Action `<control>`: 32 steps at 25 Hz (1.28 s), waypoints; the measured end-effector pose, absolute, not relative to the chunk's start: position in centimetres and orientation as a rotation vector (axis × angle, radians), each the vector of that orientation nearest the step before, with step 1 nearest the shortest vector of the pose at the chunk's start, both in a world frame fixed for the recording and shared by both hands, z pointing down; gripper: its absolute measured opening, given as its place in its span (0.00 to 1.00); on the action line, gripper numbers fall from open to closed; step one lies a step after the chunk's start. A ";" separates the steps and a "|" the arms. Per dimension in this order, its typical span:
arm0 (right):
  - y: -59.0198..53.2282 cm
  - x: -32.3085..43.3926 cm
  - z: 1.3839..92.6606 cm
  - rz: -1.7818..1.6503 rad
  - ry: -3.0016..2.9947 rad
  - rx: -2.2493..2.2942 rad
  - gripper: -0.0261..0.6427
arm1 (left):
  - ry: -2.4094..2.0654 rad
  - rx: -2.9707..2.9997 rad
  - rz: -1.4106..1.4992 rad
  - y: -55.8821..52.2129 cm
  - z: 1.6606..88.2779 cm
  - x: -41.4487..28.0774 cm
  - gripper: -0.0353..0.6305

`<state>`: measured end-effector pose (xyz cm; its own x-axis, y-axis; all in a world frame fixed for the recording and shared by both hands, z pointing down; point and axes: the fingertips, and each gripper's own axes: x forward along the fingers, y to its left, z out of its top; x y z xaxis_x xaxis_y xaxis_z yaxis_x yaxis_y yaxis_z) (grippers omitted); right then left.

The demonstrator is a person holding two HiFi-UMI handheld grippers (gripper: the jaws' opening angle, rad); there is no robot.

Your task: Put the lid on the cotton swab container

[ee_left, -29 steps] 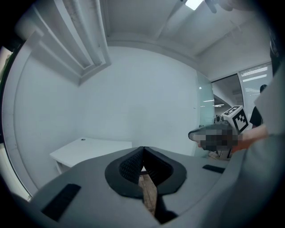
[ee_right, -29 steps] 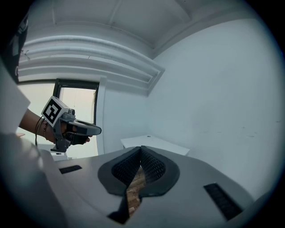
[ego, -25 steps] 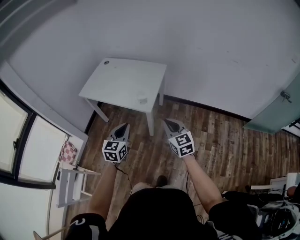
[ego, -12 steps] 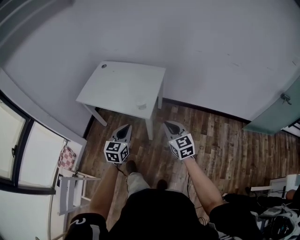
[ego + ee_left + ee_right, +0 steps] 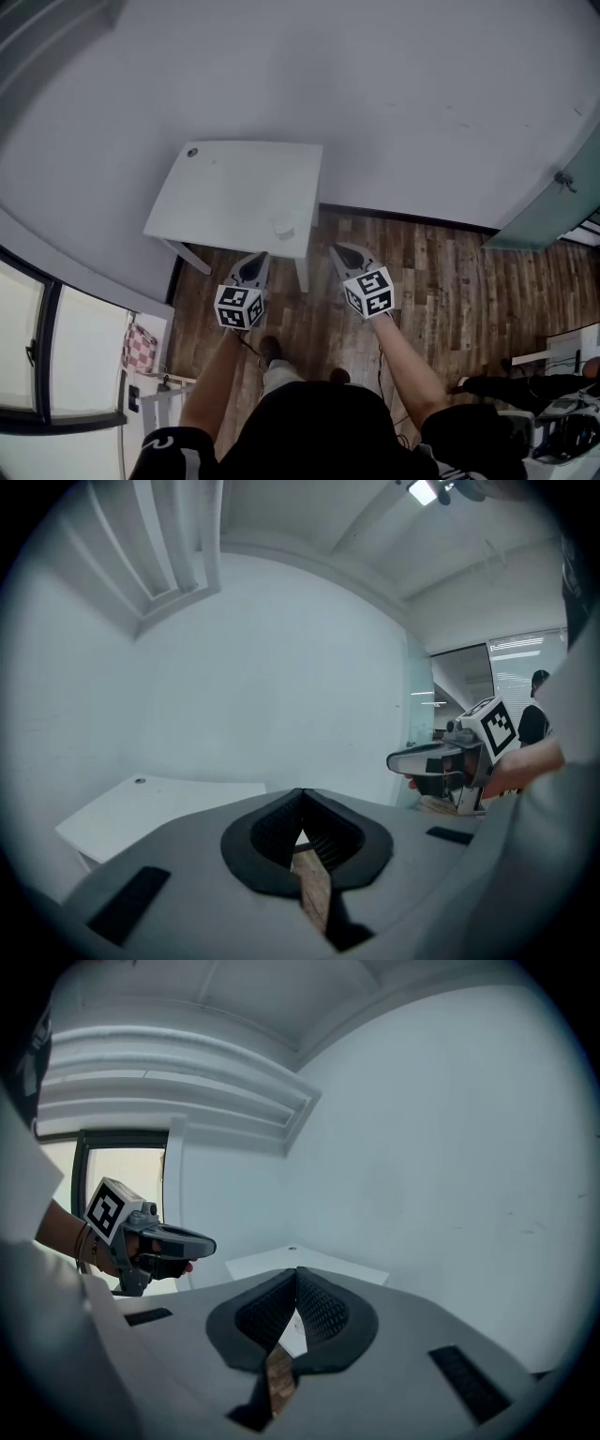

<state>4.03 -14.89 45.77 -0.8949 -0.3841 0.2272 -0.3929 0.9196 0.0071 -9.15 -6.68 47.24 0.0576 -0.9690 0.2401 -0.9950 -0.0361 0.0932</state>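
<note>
ahead, both the left gripper [image 5: 253, 270] and right gripper [image 5: 344, 255] hang closed and empty near the white table [image 5: 225, 192] holding a small container [image 5: 283, 226].

White table [image 5: 225, 192] vs grey wall [image 5: 375, 84], wood floor [image 5: 450, 281], window [image 5: 37, 328] at left.

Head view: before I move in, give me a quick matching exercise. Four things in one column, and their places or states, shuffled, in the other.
Things:
1. white table
2. small container
3. left gripper
4. checkered cloth

Places or states:
A. jaws shut, nothing held, above the wooden floor
B. bottom left, near the window
C. stands by the wall
D. on the tabletop, near its front edge

Pairs: 1-C, 2-D, 3-A, 4-B
</note>
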 end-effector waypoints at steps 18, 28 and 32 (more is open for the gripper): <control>-17.9 -5.0 45.6 0.087 -2.782 0.780 0.06 | -1.844 2.212 0.134 -11.7 48.8 -19.9 0.09; -19.3 -6.3 44.5 0.088 -2.749 0.945 0.06 | -1.719 2.314 0.153 -14.5 48.9 -22.2 0.09; -19.8 -6.3 44.5 0.102 -2.733 1.001 0.06 | -1.678 2.341 0.160 -15.6 49.1 -22.7 0.09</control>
<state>-6.31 -19.76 44.54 -0.7406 -0.6288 0.2369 -0.6447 0.7643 0.0132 -22.74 -15.62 49.10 0.3283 -0.9145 0.2364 -0.9427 -0.3015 0.1428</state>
